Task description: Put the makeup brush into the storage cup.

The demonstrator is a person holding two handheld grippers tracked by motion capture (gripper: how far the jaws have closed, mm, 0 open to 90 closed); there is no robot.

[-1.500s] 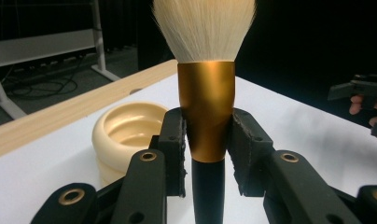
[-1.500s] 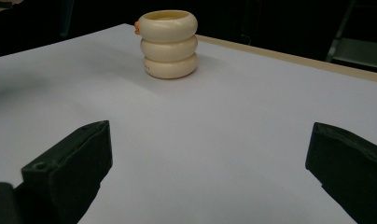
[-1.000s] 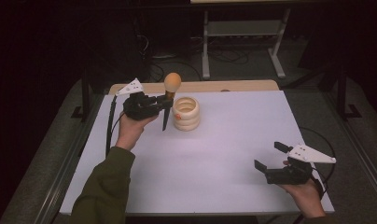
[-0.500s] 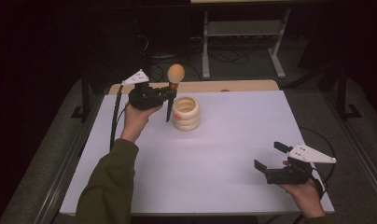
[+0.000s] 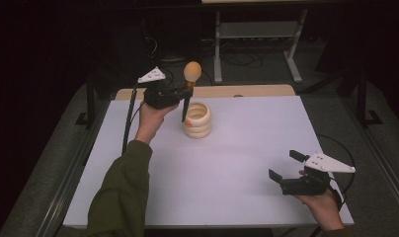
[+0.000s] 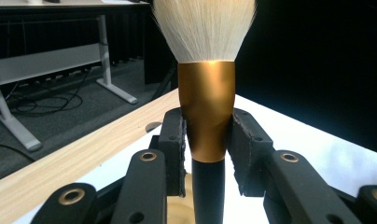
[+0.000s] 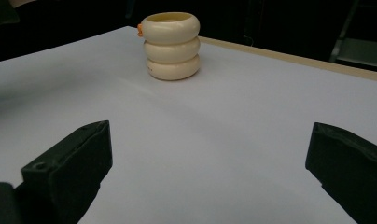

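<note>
Brush (image 6: 206,107) sits upright in my left gripper (image 5: 174,95), bristles up and dark handle pointing down. The jaws are clamped on its gold collar, one pad pressing on each side in the left gripper view, as closed as the collar lets them go. I take that grip low on the collar to be deliberate: it keeps the soft bristles clear of the pads and leaves the handle free to go into something tip first. From the high view the handle tip hangs just beside the holder (image 5: 197,120), over its near-left rim, at the far side of the worktop (image 5: 227,168). So my read is that the brush is on its way into the holder or out of it, and I can't say which.

My right gripper (image 5: 286,172) rests low at the near right corner, well apart from both things, jaws wide open and holding nothing. It looks parked so it stays out of the left hand's path.

Some things I can't settle. The brush head is cut off at the top of the left gripper view. The handle's end is out of frame there too. Whether the tip touches the holder's rim is too small to tell, and so is the small orange bit on the rim.
</note>
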